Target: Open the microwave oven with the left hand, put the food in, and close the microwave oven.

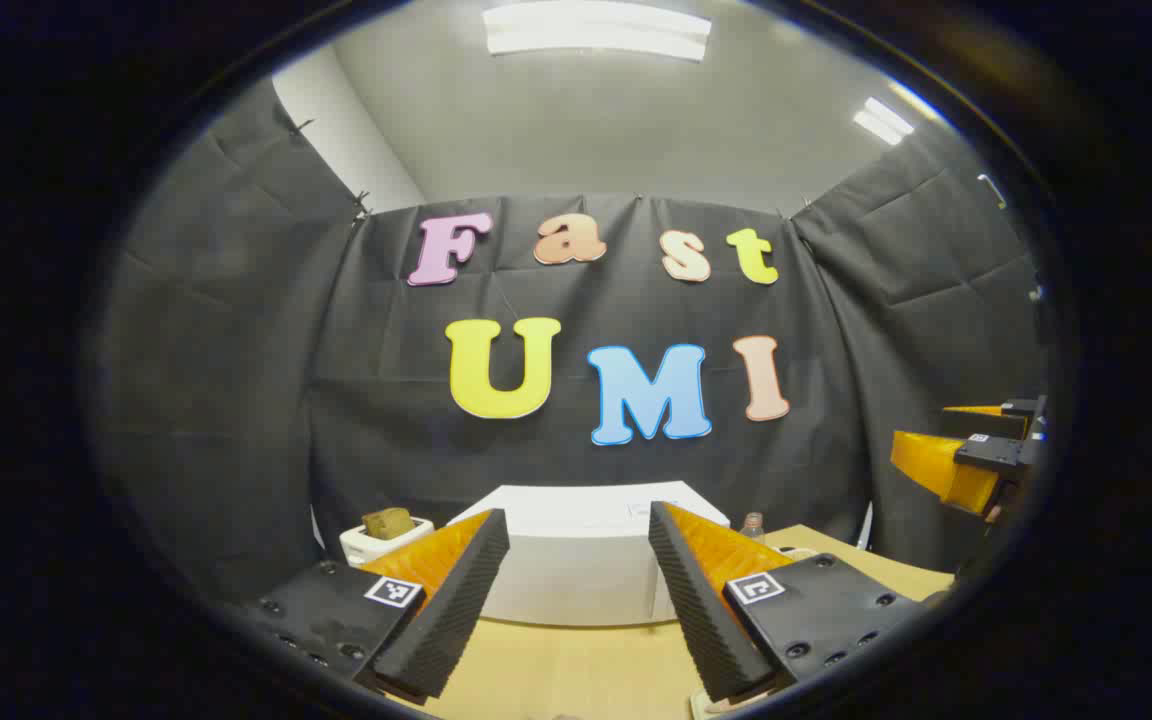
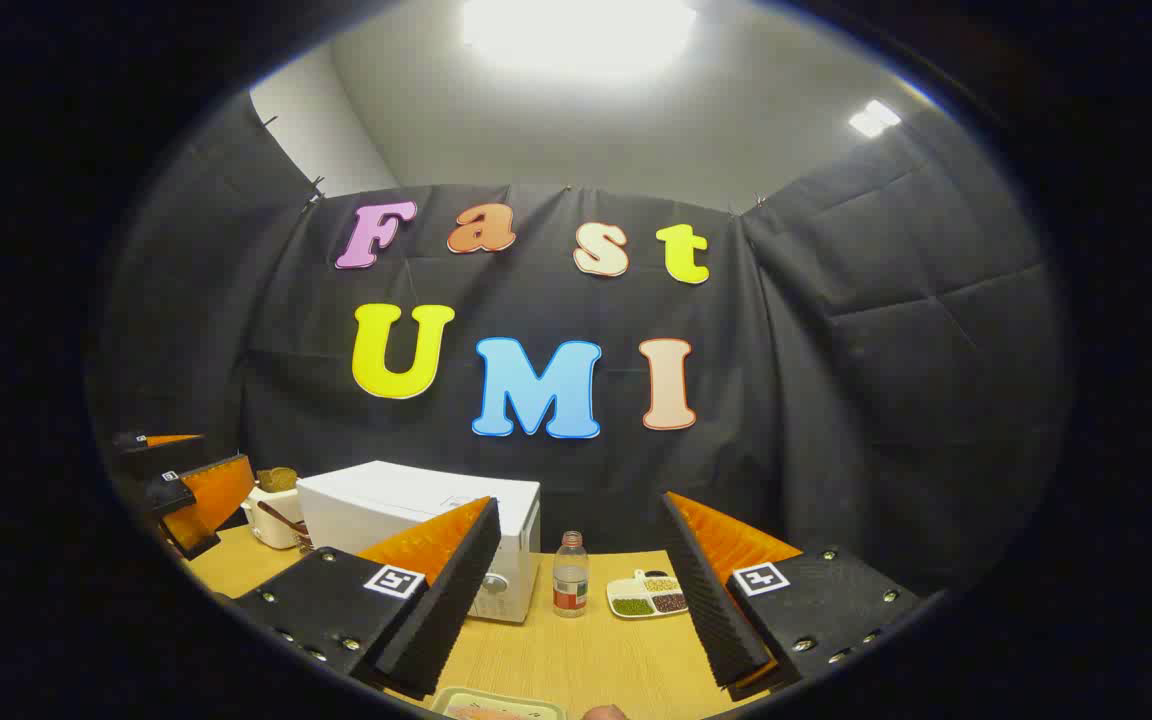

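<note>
Both claws are wide open and hold nothing. The left gripper [image 1: 576, 600] faces the white microwave [image 1: 586, 560]. The right gripper [image 2: 576, 600] points at a small bottle [image 2: 570, 585]; its label is too small to read.

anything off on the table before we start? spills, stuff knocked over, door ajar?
Nothing stands out. The microwave sits square on the table, door apparently shut. The bottle stands upright with the divided dish beside it, and the toaster is upright. No spills. Both grippers hang above the table, jaws open and empty.
</note>
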